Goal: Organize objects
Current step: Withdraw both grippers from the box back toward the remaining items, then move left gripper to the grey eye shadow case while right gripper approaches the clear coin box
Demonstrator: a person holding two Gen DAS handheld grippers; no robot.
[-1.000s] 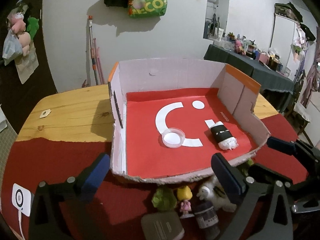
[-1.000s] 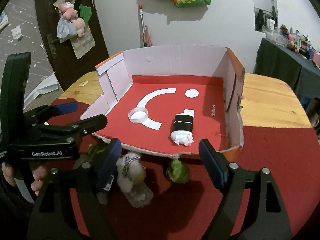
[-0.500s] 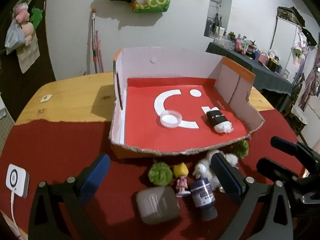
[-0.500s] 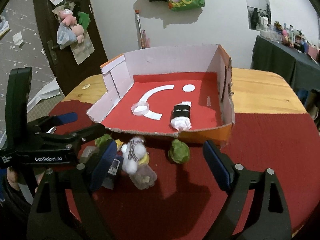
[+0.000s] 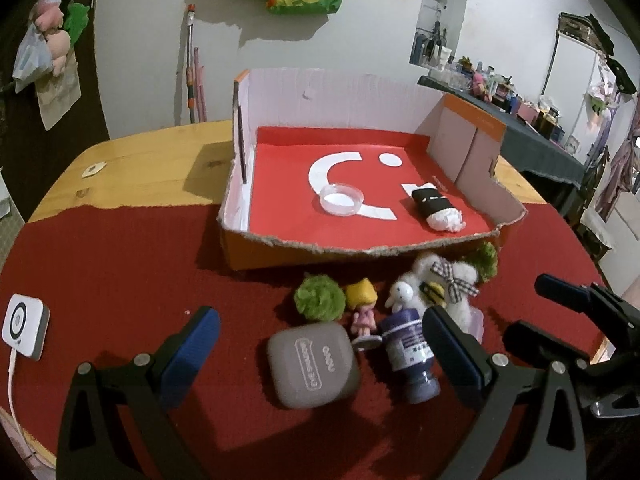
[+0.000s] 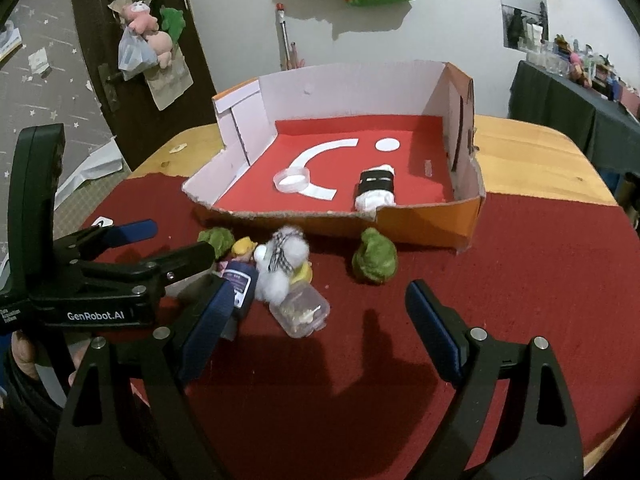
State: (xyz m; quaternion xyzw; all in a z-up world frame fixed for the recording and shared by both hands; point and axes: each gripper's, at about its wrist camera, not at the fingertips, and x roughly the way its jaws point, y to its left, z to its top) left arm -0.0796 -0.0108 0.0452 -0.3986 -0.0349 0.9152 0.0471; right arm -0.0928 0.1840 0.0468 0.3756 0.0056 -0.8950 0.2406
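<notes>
Two hand-held grippers, both jaws wide, nothing held. Left hand-held gripper hovers over grey pouch and purple bottle on red-covered worktop; doll figure, white plush, green pompom just beyond, before cardboard box. Right hand-held gripper near clear container. Writing: "GenRobot.AI" on left hand-held gripper; pouch lettering unclear

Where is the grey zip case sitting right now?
In the left wrist view the grey case lies on the red cloth, outside the cardboard box, just left of the purple bottle and nearer than the green pompom.
</notes>
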